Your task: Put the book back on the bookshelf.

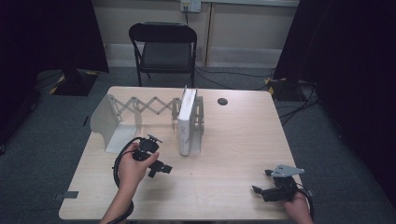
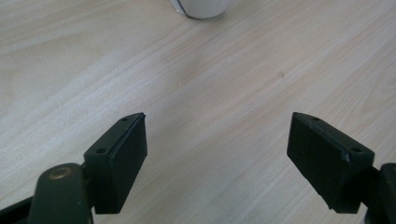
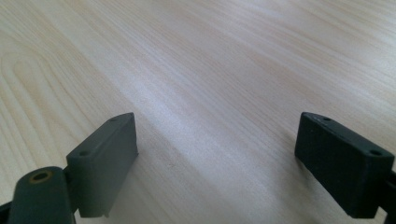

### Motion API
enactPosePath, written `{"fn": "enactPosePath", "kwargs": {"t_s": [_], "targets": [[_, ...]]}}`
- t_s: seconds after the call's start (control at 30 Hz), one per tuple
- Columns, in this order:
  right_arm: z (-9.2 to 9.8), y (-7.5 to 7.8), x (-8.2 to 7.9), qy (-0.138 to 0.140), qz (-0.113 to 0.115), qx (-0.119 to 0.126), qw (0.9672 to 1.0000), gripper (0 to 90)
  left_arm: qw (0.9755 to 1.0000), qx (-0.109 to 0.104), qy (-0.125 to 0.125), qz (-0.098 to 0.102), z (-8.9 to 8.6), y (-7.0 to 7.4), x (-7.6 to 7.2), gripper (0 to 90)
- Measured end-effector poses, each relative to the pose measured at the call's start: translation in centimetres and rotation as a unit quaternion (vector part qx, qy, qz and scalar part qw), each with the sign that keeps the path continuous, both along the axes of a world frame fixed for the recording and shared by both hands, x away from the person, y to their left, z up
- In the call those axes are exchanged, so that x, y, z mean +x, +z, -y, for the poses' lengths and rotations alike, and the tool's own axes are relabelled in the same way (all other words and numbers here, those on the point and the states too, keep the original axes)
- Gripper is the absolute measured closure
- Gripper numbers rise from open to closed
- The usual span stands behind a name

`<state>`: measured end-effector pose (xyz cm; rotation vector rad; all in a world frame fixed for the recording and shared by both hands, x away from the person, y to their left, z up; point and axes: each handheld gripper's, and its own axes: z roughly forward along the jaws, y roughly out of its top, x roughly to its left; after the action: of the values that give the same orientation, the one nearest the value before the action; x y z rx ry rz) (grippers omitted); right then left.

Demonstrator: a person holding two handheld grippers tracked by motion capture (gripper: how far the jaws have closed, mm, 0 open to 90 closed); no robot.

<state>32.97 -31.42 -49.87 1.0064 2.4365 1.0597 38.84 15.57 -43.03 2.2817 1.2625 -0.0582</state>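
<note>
**Left gripper wide and empty, short of the white book**

My left gripper (image 1: 159, 166) hangs low over the table (image 1: 233, 140) with its jaws spread and nothing but bare wood between them; in the left gripper view the fingertips (image 2: 122, 154) frame plain grain, and a rounded white corner of the book (image 2: 201, 7) peeks in at the top edge. My right gripper (image 1: 266, 189) sits near the front right corner of the table, jaws just as wide apart and empty, well away from everything.

The thing I am working toward is the white book (image 1: 187, 122), standing upright on its edge inside the right end of the white expanding rack (image 1: 140, 108). The rack's left end plate stands well apart from it, with the scissor lattice stretched between.

I judge this as the approach step: nothing is gripped yet, and my left tool is near the book's front end but not touching.

Next I would need to bring the left jaws forward, turned so they straddle the book's narrow spine, then close squarely. A skewed pinch could tip the book or drag the light rack along.
</note>
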Motion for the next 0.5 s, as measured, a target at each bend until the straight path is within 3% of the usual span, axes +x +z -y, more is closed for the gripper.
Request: {"fn": "enactPosePath", "kwargs": {"t_s": [0.5], "targets": [[0.0,0.0,0.0,0.0,0.0,0.0,1.0,12.6,1.0,0.002,0.007,-0.004,-1.2,-1.3,-0.5,20.4]]}}
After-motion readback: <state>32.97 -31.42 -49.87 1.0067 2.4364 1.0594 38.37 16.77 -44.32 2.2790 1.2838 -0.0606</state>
